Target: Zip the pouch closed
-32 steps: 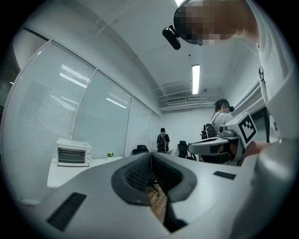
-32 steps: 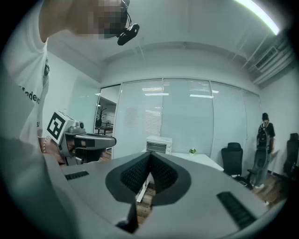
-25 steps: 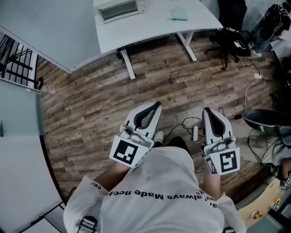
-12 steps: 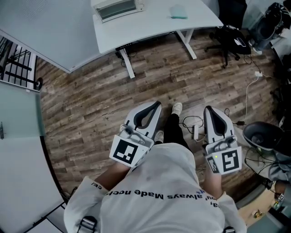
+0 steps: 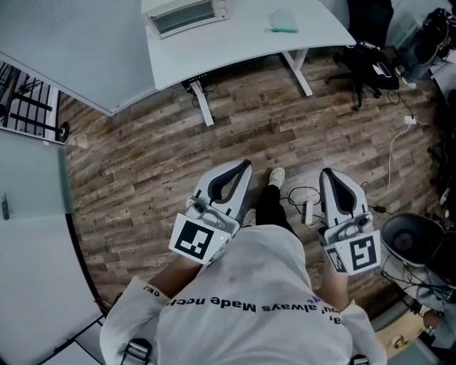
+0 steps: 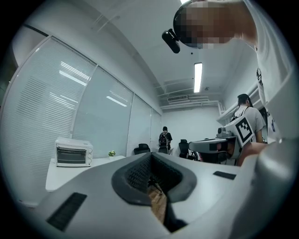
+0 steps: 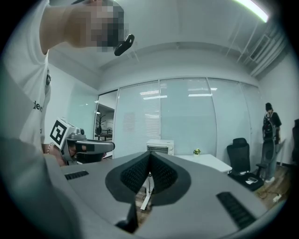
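A small pale-green flat item (image 5: 283, 21) lies on the white table (image 5: 235, 44) far ahead; it is too small to tell whether it is the pouch. My left gripper (image 5: 242, 165) and right gripper (image 5: 329, 173) are held close to the person's chest, pointing forward over the wooden floor. Both are shut with nothing between the jaws, as the left gripper view (image 6: 150, 156) and the right gripper view (image 7: 150, 155) show. Each gripper is far from the table.
A white toaster oven (image 5: 187, 13) stands on the table's left end. A black office chair (image 5: 367, 60) sits at the right, and cables (image 5: 303, 196) and a black round seat (image 5: 410, 239) lie near the person's shoe (image 5: 277, 173). A glass partition (image 5: 32, 235) runs along the left.
The person has stepped forward, with a shoe now showing ahead between the grippers. The black round seat has slid down in the view. Both grippers stay shut and held as before.
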{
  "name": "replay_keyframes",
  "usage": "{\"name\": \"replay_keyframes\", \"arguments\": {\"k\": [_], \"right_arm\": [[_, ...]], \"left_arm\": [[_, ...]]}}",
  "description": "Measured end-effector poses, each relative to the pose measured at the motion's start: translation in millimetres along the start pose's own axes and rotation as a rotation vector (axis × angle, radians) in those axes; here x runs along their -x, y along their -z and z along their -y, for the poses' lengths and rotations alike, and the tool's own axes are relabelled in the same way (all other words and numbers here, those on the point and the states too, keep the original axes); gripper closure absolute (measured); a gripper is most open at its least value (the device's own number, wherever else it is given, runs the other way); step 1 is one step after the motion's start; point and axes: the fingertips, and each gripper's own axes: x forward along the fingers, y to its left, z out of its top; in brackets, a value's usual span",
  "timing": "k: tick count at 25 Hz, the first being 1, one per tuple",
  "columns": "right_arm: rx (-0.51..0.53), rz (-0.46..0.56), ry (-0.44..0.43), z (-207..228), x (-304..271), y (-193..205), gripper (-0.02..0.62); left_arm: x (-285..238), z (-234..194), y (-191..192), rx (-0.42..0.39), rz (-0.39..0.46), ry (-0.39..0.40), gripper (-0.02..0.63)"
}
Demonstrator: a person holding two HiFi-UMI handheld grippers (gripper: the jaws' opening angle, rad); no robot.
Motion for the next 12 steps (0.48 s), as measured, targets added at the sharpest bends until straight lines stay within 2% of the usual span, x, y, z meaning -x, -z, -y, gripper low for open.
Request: {"name": "replay_keyframes", "arguments": {"k": [12], "right_arm": [[0.018, -0.032, 0.002, 57, -49, 0, 0.589]], "left_arm": [[-70, -28, -1, -0.005, 0.01, 0.017, 0.586]]}}
